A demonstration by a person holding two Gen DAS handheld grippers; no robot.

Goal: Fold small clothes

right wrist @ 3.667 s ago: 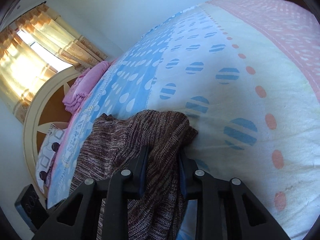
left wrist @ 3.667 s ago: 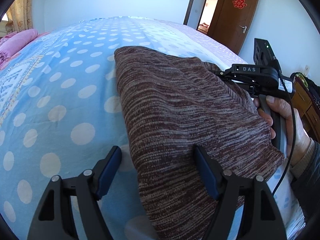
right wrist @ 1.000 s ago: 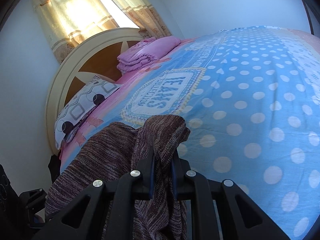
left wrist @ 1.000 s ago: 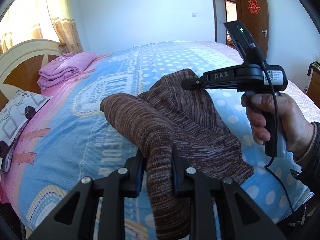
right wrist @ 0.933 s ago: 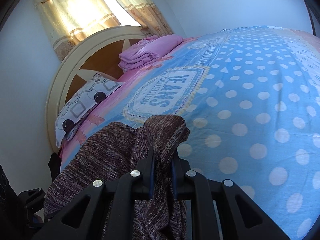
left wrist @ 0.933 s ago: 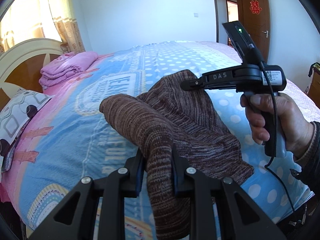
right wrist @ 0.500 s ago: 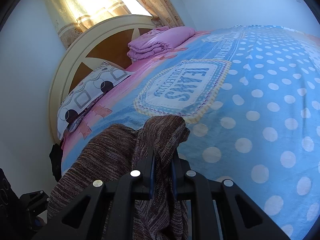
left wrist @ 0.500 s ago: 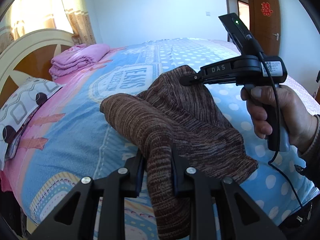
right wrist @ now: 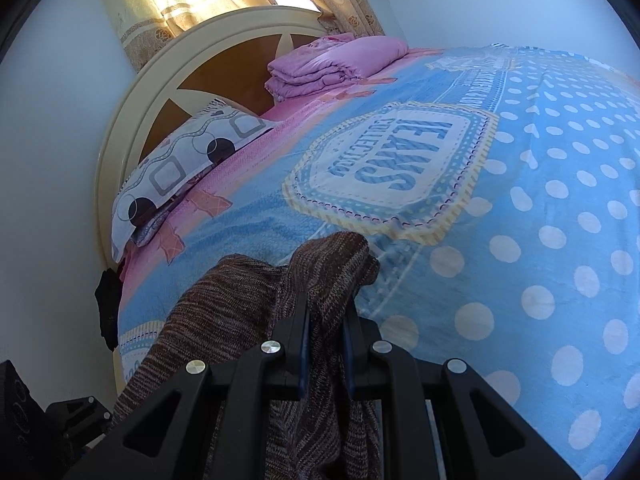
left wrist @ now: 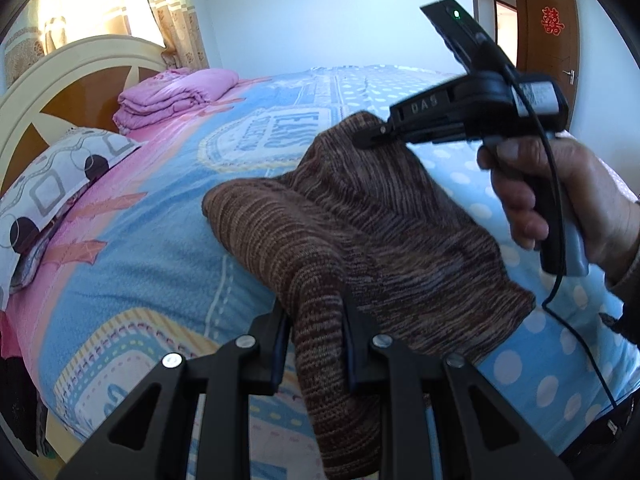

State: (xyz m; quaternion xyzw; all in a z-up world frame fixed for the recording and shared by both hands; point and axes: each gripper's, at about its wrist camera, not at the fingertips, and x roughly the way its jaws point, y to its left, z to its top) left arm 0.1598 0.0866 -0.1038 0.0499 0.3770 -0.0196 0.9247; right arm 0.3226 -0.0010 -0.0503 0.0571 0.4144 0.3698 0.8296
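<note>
A brown striped knitted garment [left wrist: 360,232] hangs in the air above the bed, held at two corners. My left gripper [left wrist: 316,320] is shut on its near corner, and the cloth hangs down between the fingers. My right gripper [left wrist: 366,138] is shut on the far corner, seen from the side with the hand on its handle. In the right wrist view the same garment [right wrist: 240,304] bunches between the right gripper's [right wrist: 326,312] closed fingers and drapes to the lower left.
The bed [right wrist: 540,240] has a blue dotted cover with a printed badge. A folded pink quilt [left wrist: 176,94] and a patterned pillow [left wrist: 52,184] lie by the round headboard [right wrist: 192,80]. A wooden door [left wrist: 552,40] stands open at the back right.
Both grippers have swung left toward the headboard, carrying the lifted garment. Each has kept its hold on its corner.
</note>
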